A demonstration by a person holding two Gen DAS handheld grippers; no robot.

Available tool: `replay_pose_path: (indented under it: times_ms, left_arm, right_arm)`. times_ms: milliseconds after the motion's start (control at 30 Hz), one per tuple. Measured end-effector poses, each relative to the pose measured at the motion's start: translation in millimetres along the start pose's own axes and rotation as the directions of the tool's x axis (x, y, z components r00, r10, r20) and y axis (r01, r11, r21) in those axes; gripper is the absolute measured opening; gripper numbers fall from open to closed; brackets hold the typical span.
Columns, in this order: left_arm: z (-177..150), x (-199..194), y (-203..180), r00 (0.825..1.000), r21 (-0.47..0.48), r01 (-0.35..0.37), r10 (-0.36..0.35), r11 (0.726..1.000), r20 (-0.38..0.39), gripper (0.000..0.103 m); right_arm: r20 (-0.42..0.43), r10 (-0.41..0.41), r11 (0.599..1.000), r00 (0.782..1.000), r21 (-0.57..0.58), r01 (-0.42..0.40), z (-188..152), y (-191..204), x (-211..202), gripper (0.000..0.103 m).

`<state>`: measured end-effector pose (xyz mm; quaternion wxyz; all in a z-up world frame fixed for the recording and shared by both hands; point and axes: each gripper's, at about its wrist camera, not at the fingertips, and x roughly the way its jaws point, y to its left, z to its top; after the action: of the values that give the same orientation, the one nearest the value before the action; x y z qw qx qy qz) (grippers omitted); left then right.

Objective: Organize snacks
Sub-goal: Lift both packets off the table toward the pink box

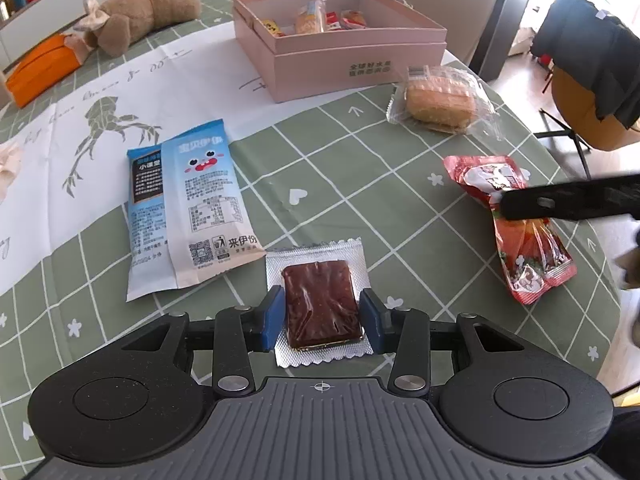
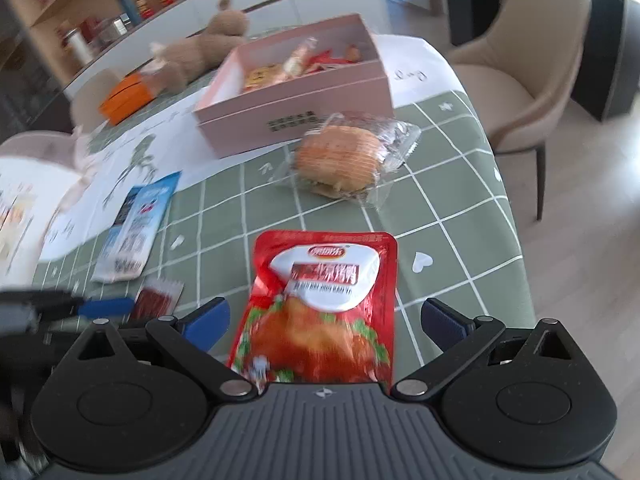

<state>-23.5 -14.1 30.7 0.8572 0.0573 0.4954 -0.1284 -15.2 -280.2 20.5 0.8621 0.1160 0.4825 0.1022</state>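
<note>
My left gripper (image 1: 322, 318) has its blue pads on both sides of a dark red-brown snack bar in a clear and silver wrapper (image 1: 320, 304), shut on it at the table's near edge. My right gripper (image 2: 326, 320) is open around a red roast-duck pouch (image 2: 320, 308) that lies flat between its pads; the pouch also shows in the left wrist view (image 1: 516, 224). An open pink box (image 1: 344, 60) holding several snacks stands at the back; it also shows in the right wrist view (image 2: 296, 120).
A wrapped cake (image 1: 440, 104) lies in front of the box, also seen in the right wrist view (image 2: 340, 160). Two blue-white packets (image 1: 188, 208) lie at left. A plush toy (image 1: 148, 8) and an orange box (image 1: 40, 68) sit far left. Chairs (image 2: 520, 64) stand past the table edge.
</note>
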Motion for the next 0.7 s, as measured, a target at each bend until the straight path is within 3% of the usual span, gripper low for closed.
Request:
replay_pose_path:
  times_ms: [100, 233, 300, 433, 467, 500, 700]
  left_arm:
    - [-0.4, -0.6, 1.2, 1.000, -0.012, 0.010, -0.010, 1.000, 0.001, 0.045]
    - [-2.1, -1.6, 3.6, 1.000, -0.022, 0.022, -0.022, 1.000, 0.011, 0.044]
    - [-3.2, -2.1, 5.1, 0.999, -0.028, 0.029, -0.028, 0.999, 0.017, 0.045]
    - [-3.2, -2.4, 7.7, 0.999, -0.034, 0.038, -0.037, 0.999, 0.018, 0.045]
    - [-3.0, -2.4, 8.0, 0.999, -0.036, 0.039, -0.038, 0.999, 0.018, 0.045]
    - [-2.9, -2.4, 8.4, 0.999, -0.039, 0.040, -0.039, 0.998, 0.017, 0.045]
    - [-1.8, -2.2, 10.7, 0.999, -0.045, 0.050, -0.049, 0.998, 0.010, 0.045]
  right_arm:
    - [-0.003, -0.066, 0.998, 0.998, 0.020, 0.066, 4.6, 8.2, 15.4, 0.103]
    - [0.014, -0.154, 0.982, 0.988, -0.105, 0.154, -4.9, 30.2, 22.7, 0.101]
    - [0.042, -0.174, 0.966, 0.984, -0.188, 0.179, -12.1, 40.9, 21.1, 0.085]
    - [0.019, -0.098, 0.981, 0.995, -0.164, 0.100, -5.7, 37.9, 14.4, 0.073]
    - [0.016, -0.075, 0.986, 0.997, -0.149, 0.077, -2.7, 35.7, 11.4, 0.067]
    - [0.026, -0.083, 0.986, 0.996, -0.144, 0.086, -0.5, 35.0, 8.0, 0.049]
    - [0.037, -0.087, 0.979, 0.996, -0.179, 0.092, 6.2, 33.8, -2.2, 0.047]
